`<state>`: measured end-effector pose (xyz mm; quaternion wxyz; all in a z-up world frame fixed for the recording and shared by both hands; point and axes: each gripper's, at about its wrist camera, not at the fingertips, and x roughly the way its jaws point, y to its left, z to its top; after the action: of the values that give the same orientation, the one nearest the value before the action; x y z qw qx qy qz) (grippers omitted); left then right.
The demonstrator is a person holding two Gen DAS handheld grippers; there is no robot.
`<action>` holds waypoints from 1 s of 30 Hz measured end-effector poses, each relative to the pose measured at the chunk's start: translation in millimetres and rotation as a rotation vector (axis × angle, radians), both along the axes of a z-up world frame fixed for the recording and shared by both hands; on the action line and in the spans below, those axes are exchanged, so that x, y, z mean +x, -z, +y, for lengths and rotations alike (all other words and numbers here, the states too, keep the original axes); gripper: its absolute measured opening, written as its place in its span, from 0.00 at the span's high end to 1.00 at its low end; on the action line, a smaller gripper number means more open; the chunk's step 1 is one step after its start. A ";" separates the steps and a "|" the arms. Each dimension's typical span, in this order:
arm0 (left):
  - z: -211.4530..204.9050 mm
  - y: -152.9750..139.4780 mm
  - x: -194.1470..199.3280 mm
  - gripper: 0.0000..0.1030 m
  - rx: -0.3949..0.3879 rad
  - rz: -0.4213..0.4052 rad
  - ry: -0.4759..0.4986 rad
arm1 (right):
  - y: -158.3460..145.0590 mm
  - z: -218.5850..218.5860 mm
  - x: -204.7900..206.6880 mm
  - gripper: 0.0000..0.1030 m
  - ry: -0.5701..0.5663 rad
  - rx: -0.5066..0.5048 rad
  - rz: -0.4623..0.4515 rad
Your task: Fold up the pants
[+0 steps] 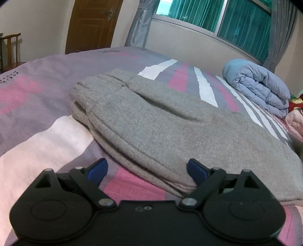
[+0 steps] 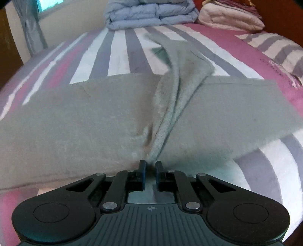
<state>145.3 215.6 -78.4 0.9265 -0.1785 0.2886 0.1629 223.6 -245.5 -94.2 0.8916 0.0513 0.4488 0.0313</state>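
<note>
Grey fleece pants (image 1: 161,128) lie folded lengthwise on a striped bedspread, the waistband at the far left in the left wrist view. My left gripper (image 1: 146,170) is open and empty, hovering just short of the pants' near edge, its blue pads spread wide. In the right wrist view the pants (image 2: 75,121) stretch across the bed. My right gripper (image 2: 151,166) is shut on a pinched ridge of the grey cloth, which rises in a fold from the jaws toward the far side.
The bedspread (image 1: 37,136) has pink, white and grey stripes. A folded light-blue duvet (image 1: 255,85) sits at the bed's far end; it also shows in the right wrist view (image 2: 151,13) beside pink bedding (image 2: 231,17). A door, chair, window and curtains stand beyond.
</note>
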 end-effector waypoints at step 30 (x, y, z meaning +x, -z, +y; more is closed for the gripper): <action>-1.6 -0.6 5.1 0.15 0.007 0.016 0.001 | -1.4 -129.1 5.7 0.69 0.071 0.245 -0.149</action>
<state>150.3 214.0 -77.8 0.9248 -0.1738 0.2955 0.1651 229.3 -374.5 -92.7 0.9100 0.1734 0.3721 0.0580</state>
